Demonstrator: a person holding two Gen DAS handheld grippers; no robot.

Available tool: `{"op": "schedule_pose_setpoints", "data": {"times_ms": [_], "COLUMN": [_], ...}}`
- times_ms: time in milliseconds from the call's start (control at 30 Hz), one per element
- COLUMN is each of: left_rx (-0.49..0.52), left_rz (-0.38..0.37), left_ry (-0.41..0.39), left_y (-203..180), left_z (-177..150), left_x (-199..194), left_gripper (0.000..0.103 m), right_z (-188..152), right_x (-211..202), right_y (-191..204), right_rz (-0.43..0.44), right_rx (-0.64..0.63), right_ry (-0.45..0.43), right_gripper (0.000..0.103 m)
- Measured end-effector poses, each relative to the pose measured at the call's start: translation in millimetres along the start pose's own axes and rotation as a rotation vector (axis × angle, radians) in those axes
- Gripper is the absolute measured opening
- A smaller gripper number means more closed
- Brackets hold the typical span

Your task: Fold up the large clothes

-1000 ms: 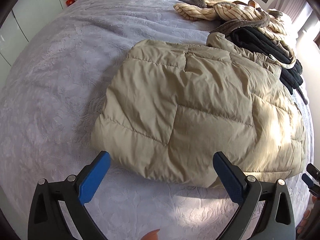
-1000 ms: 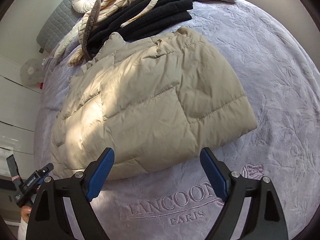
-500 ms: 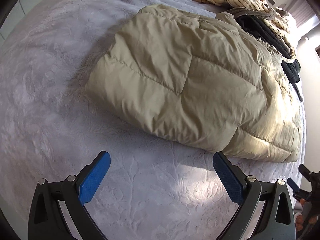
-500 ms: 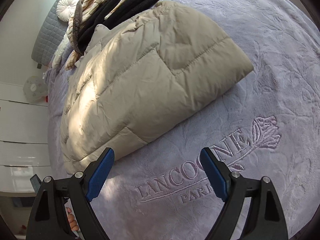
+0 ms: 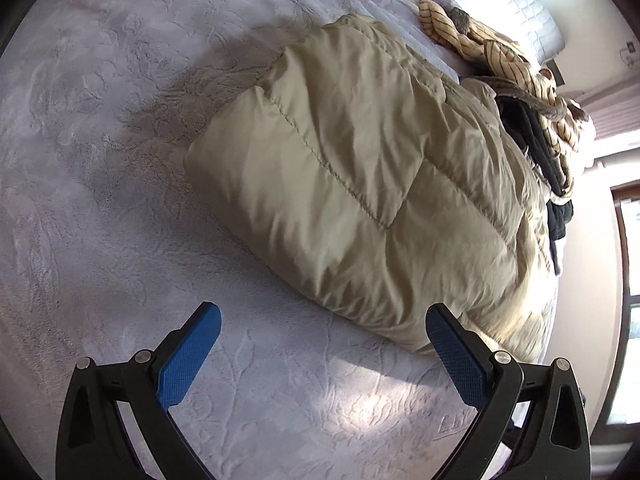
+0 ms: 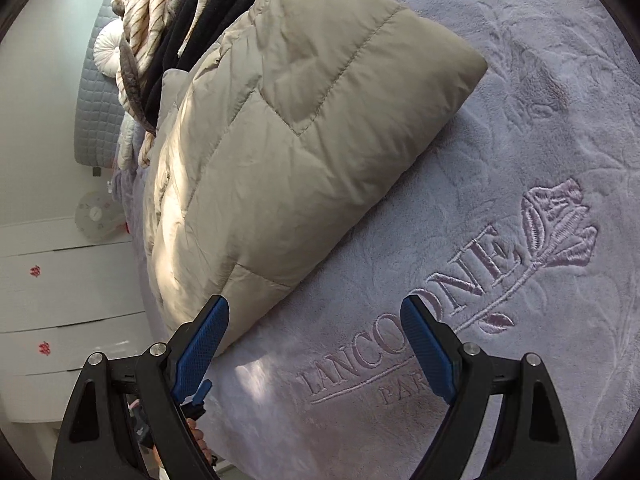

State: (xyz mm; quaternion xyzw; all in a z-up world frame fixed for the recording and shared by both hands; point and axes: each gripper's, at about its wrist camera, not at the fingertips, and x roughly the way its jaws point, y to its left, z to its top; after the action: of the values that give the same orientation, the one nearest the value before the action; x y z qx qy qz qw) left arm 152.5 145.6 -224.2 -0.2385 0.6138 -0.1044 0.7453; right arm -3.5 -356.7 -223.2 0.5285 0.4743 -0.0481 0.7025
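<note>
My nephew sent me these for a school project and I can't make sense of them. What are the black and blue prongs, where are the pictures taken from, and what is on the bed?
There is no robot here. A person holds a two-fingered grasping tool in each hand, and a small wide-angle camera on each one looks forward along its blue-padded fingers. One picture comes from the left tool, the other from the right tool. Both are open and hold nothing.

On the lilac bedspread lies a folded beige puffer jacket. Beyond it is a heap of other clothes: a striped garment and black clothing. A round white cushion rests near the grey headboard.
</note>
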Motion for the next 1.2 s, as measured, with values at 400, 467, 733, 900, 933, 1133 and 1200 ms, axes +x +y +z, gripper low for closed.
{"op": "schedule_pose_setpoints", "data": {"times_ms": [400, 467, 733, 900, 933, 1133, 1200], "left_rx": [-0.03, -0.045, -0.124, -0.104, -0.097, -0.009, 0.015], "left_rz": [-0.133, -0.143, -0.151, -0.217, -0.24, -0.306, -0.332], "left_ry": [0.007, -0.005, -0.017, -0.035, -0.034, -0.073, -0.079], "left_y": [-3, -5, -6, -7, -9, -28, -31], "left_z": [40, 48, 62, 61, 62, 62, 59], "left_x": [40, 46, 65, 53, 50, 15, 2], "left_gripper": [0.103, 0.103, 0.103, 0.035, 0.03, 0.016, 0.016], "right_z": [31, 34, 48, 45, 46, 44, 42], "right_x": [38, 44, 68, 62, 62, 44, 34], "right_y": [-5, -7, -4, -5, -4, 10, 14], "right_rz": [0.146, 0.177, 0.267, 0.254, 0.262, 0.326, 0.349], "right_rx": [0.072, 0.082, 0.136, 0.185, 0.197, 0.144, 0.121], "right_ry": [0.02, 0.019, 0.001, 0.001, 0.008, 0.015, 0.022], "right_gripper": [0.09, 0.09, 0.09, 0.066, 0.051, 0.024, 0.023]}}
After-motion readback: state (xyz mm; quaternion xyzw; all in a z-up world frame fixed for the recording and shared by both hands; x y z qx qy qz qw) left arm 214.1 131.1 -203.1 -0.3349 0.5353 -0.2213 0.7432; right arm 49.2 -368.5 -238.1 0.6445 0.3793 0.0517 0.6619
